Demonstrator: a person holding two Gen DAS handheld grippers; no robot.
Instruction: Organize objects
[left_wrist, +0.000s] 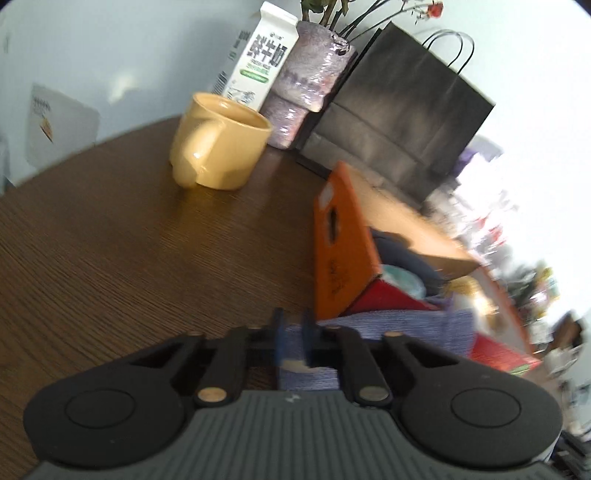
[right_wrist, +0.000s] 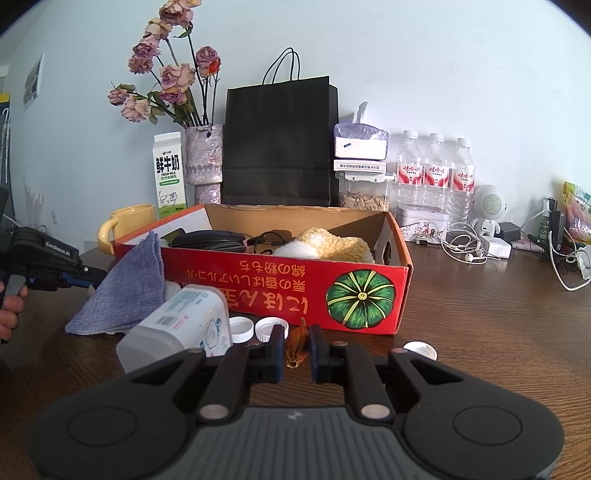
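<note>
My left gripper (left_wrist: 291, 325) is shut on a blue cloth (left_wrist: 388, 325) and holds it at the left end of the red and orange cardboard box (left_wrist: 340, 251). In the right wrist view the cloth (right_wrist: 125, 291) drapes from the box corner down to the table, with the left gripper (right_wrist: 86, 275) at its left edge. The box (right_wrist: 280, 280) holds a black cable bundle (right_wrist: 210, 238) and a yellow and white fluffy item (right_wrist: 328, 242). My right gripper (right_wrist: 295, 350) stands narrowly open around a small brown dried thing (right_wrist: 297, 347) on the table, in front of the box.
A plastic bottle (right_wrist: 177, 328) lies on its side by two white caps (right_wrist: 255, 328); a third cap (right_wrist: 421, 349) lies to the right. A yellow mug (left_wrist: 218, 144), milk carton (left_wrist: 258, 55), vase (left_wrist: 306, 81) and black bag (left_wrist: 399, 110) stand behind. Water bottles (right_wrist: 432, 173) and cables (right_wrist: 465, 245) are at right.
</note>
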